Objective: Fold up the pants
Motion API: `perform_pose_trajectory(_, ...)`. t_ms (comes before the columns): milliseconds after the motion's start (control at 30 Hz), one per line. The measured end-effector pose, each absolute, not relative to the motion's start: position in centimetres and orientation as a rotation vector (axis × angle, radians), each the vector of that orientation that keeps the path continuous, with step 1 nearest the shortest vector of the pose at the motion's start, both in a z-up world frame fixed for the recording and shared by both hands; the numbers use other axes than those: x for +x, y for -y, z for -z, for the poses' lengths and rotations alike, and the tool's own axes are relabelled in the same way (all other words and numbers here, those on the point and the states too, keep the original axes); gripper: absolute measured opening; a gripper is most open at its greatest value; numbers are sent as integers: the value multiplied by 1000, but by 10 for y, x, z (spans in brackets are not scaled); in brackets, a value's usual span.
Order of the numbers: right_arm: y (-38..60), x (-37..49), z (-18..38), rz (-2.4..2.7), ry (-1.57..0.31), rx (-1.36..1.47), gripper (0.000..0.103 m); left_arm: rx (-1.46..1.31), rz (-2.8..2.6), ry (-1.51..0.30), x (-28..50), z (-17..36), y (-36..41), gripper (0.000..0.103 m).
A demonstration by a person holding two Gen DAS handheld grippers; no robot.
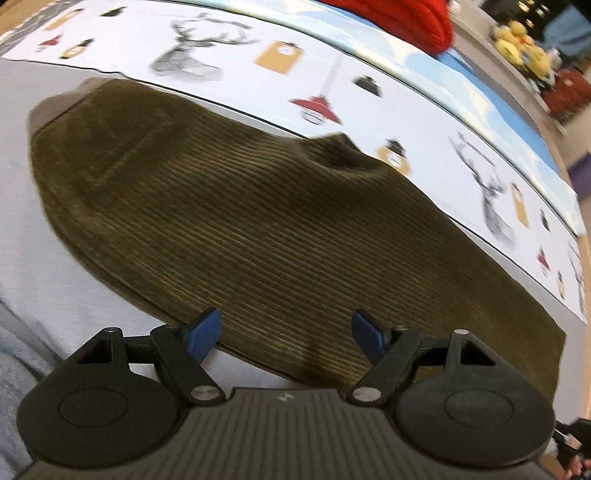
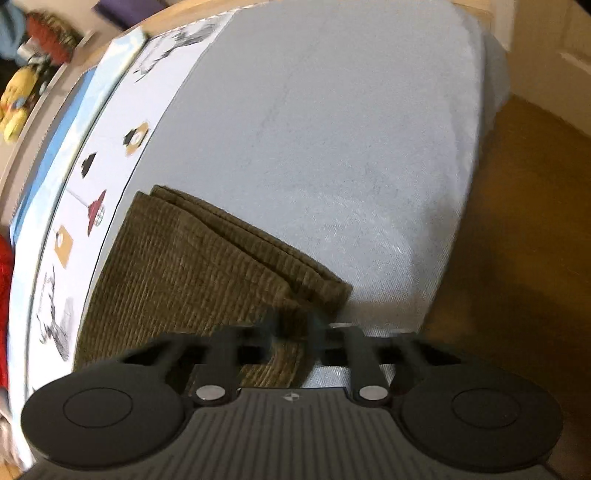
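Note:
Olive-brown corduroy pants [image 1: 240, 221] lie folded flat on a grey bed sheet [image 1: 29, 206]. In the left wrist view my left gripper [image 1: 290, 338] is open, its blue fingertips [image 1: 205, 336] spread just above the near edge of the pants, holding nothing. In the right wrist view the pants [image 2: 177, 273] lie left of centre with stacked hem layers at their right end. My right gripper [image 2: 291, 328] is blurred by motion over the near corner of the pants; the fingers look close together, but I cannot tell whether they grip the cloth.
A white printed cloth with deer and lamp pictures [image 1: 295, 62] borders the far side of the pants. A red item [image 1: 406, 18] and yellow plush toys [image 1: 521, 48] lie beyond it. The bed edge and wooden floor [image 2: 517, 240] are at the right.

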State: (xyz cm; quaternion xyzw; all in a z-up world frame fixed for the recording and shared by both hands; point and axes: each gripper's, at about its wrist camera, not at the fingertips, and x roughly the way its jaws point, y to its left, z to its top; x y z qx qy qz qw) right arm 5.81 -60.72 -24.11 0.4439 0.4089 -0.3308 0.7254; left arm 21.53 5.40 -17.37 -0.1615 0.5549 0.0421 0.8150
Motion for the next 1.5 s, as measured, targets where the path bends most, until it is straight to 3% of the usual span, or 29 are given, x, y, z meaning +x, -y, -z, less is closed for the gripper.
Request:
perform_pose_trajectory(200, 614, 55, 199, 652, -782, 940, 12, -344, -175, -1167, 224, 169, -73, 82)
perform_pose_trajectory(367, 629, 41, 265, 750, -914, 1059, 13, -330, -209, -1180, 225, 174, -82, 82)
perform_pose_trajectory(433, 633, 31, 270, 755, -867, 1142, 13, -323, -225, -1186, 223, 176, -85, 82)
perform_pose_trajectory(533, 629, 30, 261, 750, -847, 1103, 24, -336, -245, -1182, 226, 178, -95, 82)
perform_pose_trajectory(567, 629, 28, 257, 773, -841, 1081, 39, -343, -259, -1176, 227, 177, -101, 82)
perform_pose_trajectory(600, 628, 26, 251, 793, -825, 1052, 46, -352, -271, -1167, 227, 176, -107, 82)
perform_pose_trajectory(867, 587, 47, 196, 593, -757, 927, 47, -395, -379, -1071, 243, 159, -170, 86)
perform_pose_trajectory(1033, 509, 87, 178, 354, -826, 857, 47, -519, -481, -1039, 246, 159, -234, 89)
perform_pose_trajectory(1133, 457, 107, 175, 260, -888, 808, 47, -558, -472, -1056, 244, 167, -260, 86)
perform_pose_trajectory(1267, 397, 128, 172, 160, -966, 718, 47, -569, -403, -1092, 251, 183, -275, 74)
perform_pose_trajectory(1333, 371, 137, 170, 133, -990, 677, 47, -582, -396, -1092, 255, 193, -277, 56)
perform_pose_trajectory(1367, 358, 144, 168, 123, -1000, 659, 47, -579, -380, -1080, 258, 196, -278, 18)
perform_pose_trajectory(1400, 346, 147, 165, 108, -1011, 637, 47, -553, -391, -1076, 260, 198, -276, 8)
perform_pose_trajectory(1500, 319, 156, 157, 68, -1028, 582, 47, -514, -394, -1070, 258, 192, -273, 7)
